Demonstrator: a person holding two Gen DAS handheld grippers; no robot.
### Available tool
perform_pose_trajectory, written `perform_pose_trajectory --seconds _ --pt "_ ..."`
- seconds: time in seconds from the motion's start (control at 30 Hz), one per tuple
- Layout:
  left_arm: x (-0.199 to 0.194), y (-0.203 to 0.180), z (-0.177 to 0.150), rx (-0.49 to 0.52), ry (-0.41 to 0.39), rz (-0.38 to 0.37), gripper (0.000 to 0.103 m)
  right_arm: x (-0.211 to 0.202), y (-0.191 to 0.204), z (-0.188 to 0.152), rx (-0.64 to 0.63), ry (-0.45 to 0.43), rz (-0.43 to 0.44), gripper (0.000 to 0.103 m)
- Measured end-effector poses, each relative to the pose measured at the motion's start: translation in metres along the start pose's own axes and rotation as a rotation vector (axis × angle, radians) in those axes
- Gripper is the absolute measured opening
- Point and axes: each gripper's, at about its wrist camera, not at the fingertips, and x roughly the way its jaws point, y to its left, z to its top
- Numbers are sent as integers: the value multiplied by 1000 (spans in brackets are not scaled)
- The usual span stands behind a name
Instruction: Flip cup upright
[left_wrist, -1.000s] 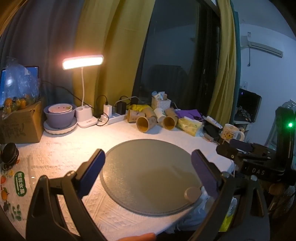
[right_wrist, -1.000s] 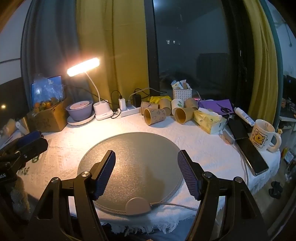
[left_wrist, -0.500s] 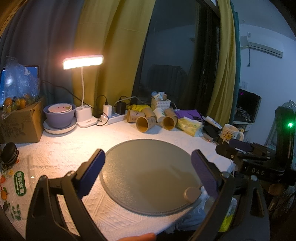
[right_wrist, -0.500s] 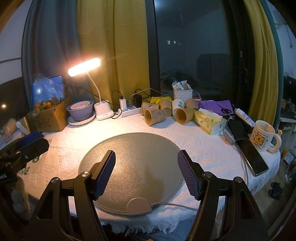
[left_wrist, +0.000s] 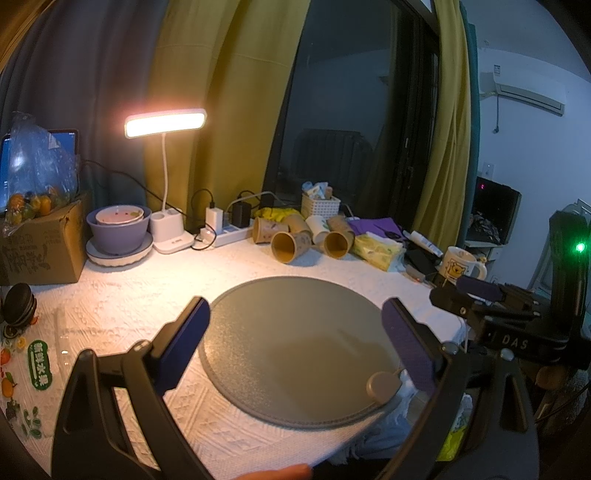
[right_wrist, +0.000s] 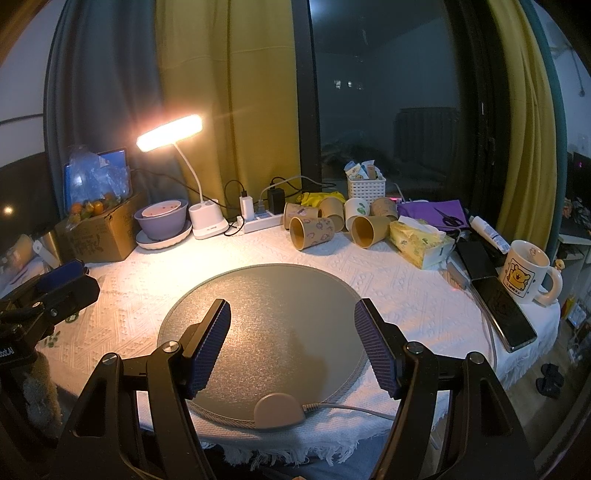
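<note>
Several brown paper cups lie on their sides at the back of the table, the nearest a printed one with its mouth toward me, also in the left wrist view. A second brown cup lies to its right. My left gripper is open and empty above the near edge of a round grey mat. My right gripper is open and empty above the same mat. Both are far from the cups.
A lit desk lamp, a purple bowl on a plate, a cardboard box and a power strip stand at the back left. A tissue pack, phones and a white mug are at the right.
</note>
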Motion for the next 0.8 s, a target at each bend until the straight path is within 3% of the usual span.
perform_pose_trajectory --seconds 0.8 --pt "1 0 -1 -3 1 -6 95 -1 1 2 -2 0 1 73"
